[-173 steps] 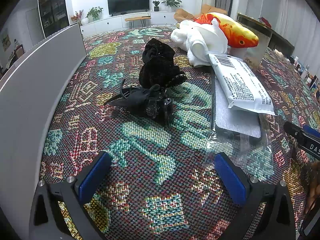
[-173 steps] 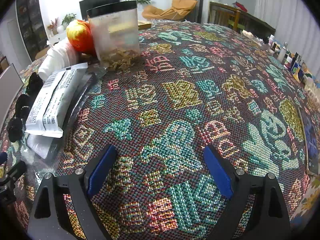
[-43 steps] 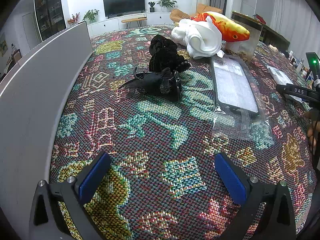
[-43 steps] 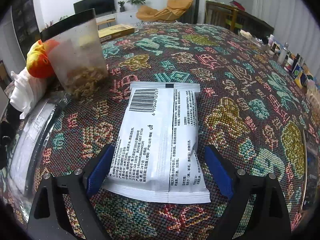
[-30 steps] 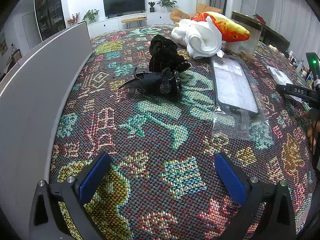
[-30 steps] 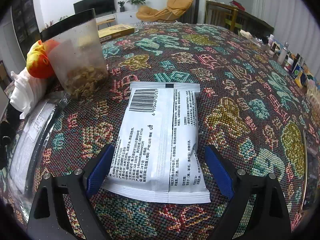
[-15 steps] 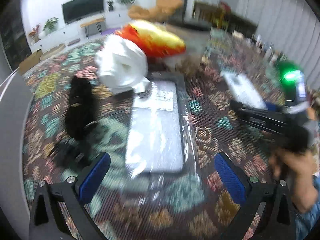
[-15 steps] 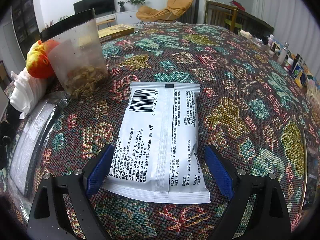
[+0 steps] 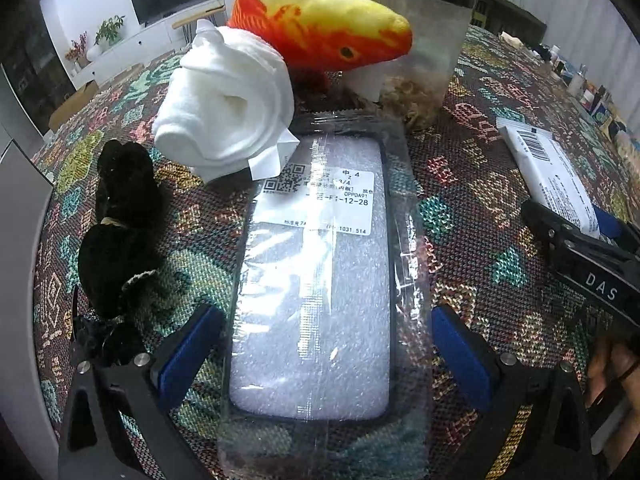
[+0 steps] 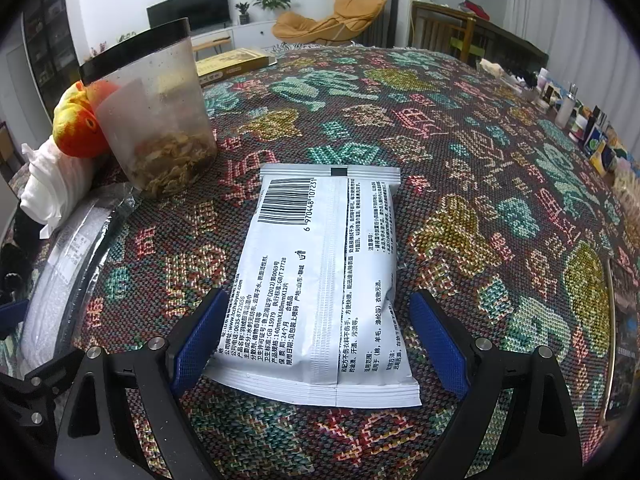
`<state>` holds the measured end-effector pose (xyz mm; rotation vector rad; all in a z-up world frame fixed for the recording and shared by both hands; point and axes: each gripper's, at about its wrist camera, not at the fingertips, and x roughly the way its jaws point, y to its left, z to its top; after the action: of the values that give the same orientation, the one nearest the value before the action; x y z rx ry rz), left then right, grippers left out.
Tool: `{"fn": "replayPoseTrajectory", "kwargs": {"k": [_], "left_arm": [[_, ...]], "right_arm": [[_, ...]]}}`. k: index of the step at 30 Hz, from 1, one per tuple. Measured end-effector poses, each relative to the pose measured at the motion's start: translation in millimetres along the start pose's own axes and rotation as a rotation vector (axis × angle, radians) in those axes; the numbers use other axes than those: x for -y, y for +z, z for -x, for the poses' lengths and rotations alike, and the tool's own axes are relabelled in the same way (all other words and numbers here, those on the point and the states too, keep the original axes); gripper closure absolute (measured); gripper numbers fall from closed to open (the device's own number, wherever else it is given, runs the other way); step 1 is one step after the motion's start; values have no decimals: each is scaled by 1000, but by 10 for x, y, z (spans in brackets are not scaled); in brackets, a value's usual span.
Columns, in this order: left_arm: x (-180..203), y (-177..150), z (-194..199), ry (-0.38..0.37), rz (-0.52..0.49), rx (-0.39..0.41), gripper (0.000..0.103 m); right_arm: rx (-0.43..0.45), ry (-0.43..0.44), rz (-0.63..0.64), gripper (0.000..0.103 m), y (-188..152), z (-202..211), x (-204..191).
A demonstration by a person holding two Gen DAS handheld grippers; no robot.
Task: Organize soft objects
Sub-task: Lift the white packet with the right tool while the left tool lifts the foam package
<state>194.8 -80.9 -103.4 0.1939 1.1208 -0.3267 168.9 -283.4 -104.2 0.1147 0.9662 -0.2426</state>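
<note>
My left gripper [image 9: 320, 352] is open, its blue pads on either side of a flat bubble-wrap packet in a clear bag [image 9: 316, 280] that lies on the patterned cloth. Beyond the packet sit a rolled white towel [image 9: 228, 108] and an orange plush fish [image 9: 320, 28]. A black fabric bundle [image 9: 120, 224] lies to the left. My right gripper [image 10: 318, 340] is open around the near end of a white wipes pack [image 10: 324, 272], pads apart from its sides. The same pack [image 9: 548, 172] shows at the right of the left wrist view.
A clear tub with a black rim [image 10: 156, 116] holding dried bits stands behind the fish. A grey panel [image 9: 20, 280] runs along the table's left edge. A yellow box [image 10: 236, 62] lies far back. Small bottles [image 10: 568, 104] line the right edge.
My left gripper swung right and forward from the open cloth to straddle the bubble-wrap packet. The right gripper stayed still around the white pack.
</note>
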Motion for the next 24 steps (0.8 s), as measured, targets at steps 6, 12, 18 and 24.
{"fn": "replayPoseTrajectory", "kwargs": {"k": [6, 12, 18, 24], "left_arm": [[2, 16, -6, 0, -13, -15, 0], [-17, -12, 7, -8, -26, -41, 0], [-129, -29, 162, -38, 32, -7, 29], [-315, -156, 566, -118, 126, 62, 29]], "right_arm": [[0, 0, 0, 10, 1, -1, 0], [-1, 0, -1, 10, 1, 4, -4], [-113, 83, 3, 36, 254, -79, 79], [-114, 141, -66, 40, 684, -183, 238]]}}
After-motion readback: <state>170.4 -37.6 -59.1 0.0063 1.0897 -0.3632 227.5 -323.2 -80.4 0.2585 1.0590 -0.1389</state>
